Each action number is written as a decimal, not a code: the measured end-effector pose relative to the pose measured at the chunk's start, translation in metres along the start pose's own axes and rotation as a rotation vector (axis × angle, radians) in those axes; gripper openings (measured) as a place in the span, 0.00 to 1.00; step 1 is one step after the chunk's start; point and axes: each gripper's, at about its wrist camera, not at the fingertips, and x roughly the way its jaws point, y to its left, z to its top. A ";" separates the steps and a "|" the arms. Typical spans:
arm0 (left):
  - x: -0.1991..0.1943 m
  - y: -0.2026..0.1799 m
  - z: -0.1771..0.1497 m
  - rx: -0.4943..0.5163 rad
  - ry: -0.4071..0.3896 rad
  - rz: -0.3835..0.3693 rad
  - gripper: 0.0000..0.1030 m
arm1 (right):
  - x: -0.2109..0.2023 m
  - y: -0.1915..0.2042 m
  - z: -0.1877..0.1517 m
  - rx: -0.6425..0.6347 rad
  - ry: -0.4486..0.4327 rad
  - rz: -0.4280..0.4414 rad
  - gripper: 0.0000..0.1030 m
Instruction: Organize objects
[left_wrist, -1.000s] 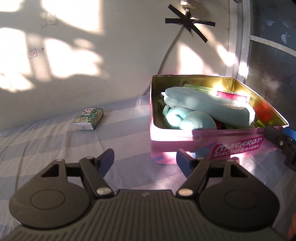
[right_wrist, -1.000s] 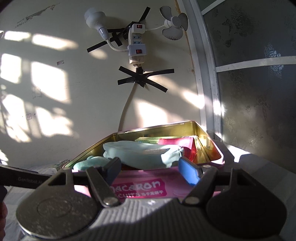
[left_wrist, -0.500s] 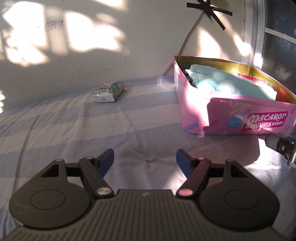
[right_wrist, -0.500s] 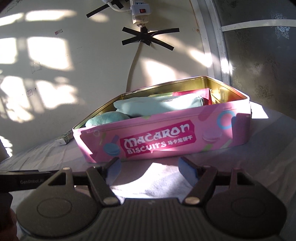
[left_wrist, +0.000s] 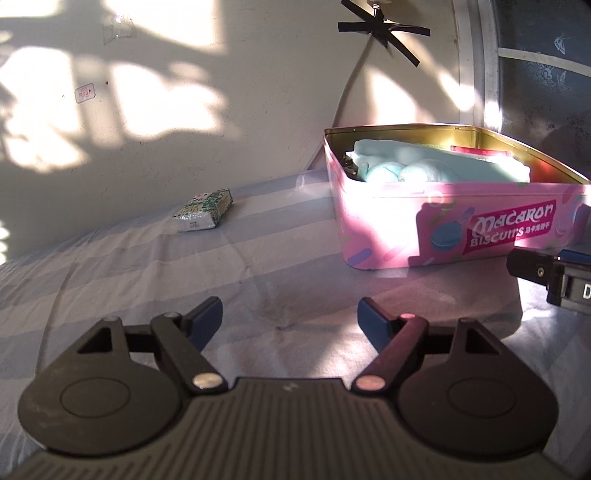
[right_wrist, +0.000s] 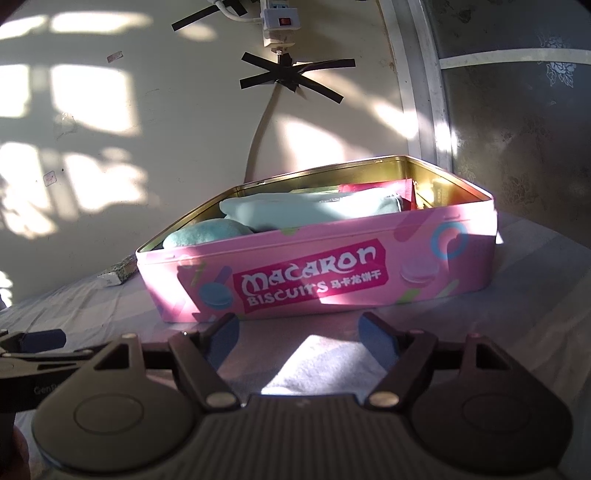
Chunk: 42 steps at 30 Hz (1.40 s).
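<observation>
Left gripper (left_wrist: 290, 319): fingers parting, nothing between them – only the striped bed sheet (left_wrist: 110, 266) below. The pink biscuit tin (left_wrist: 454, 229) stands open, far and to the right of these fingers, well apart. A small green packet (left_wrist: 203, 215) lies on the sheet far left, near the wall (left_wrist: 221, 55), apart from the tin.

Right gripper (right_wrist: 297, 334): fingers also parting, empty. The tin (right_wrist: 314, 273) sits just beyond the fingertips – not touching. It contains pale blue soft items (right_wrist: 295, 212) and a red packet (right_wrist: 376, 190)
</observation>
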 end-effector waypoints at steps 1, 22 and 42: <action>0.001 0.001 0.000 -0.004 0.003 -0.002 0.80 | 0.000 0.000 0.000 -0.001 0.002 -0.002 0.73; 0.002 0.000 0.001 -0.026 0.031 0.007 0.89 | 0.002 -0.002 0.001 0.001 0.015 0.012 0.74; 0.003 0.001 0.000 -0.029 0.043 0.012 0.91 | 0.002 -0.003 0.001 0.003 0.014 0.013 0.75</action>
